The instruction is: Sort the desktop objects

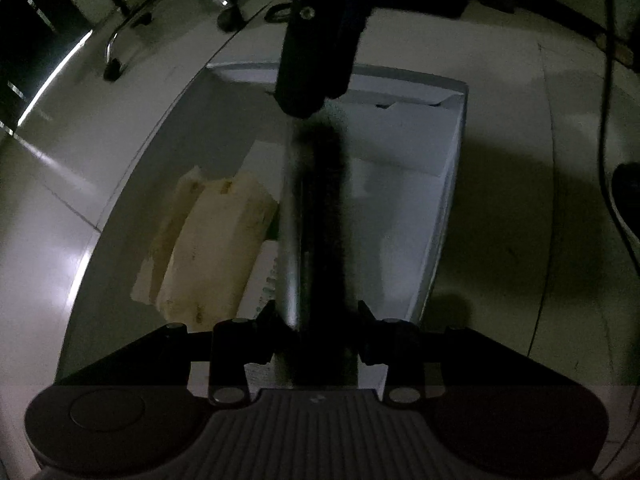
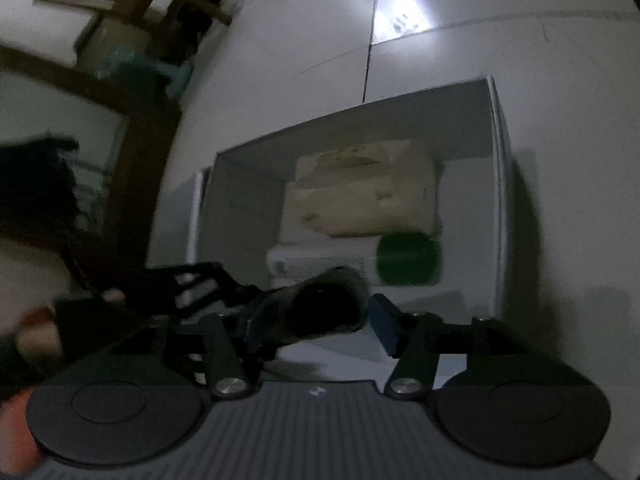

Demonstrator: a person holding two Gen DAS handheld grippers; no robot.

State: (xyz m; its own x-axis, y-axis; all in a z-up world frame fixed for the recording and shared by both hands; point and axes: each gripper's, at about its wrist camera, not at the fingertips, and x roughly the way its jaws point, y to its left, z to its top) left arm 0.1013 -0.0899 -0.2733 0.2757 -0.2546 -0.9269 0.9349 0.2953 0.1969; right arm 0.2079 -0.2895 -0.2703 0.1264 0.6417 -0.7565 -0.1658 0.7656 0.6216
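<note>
Left tongs (image 1: pixel 320 320) clamped on dark tube (image 1: pixel 316 220), its length running straight ahead over box (image 1: pixel 448 208); right tongs (image 2: pixel 312 320) parted around tube end.

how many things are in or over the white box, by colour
cream packs: 2
white pack: 1
green roll: 1
dark tube: 1
total: 5

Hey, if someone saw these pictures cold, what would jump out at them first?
A long dark tube runs straight out between the left gripper's fingers, over an open white box. Inside the box lie cream-coloured packets and, nearer the right gripper, a green roll.
</note>
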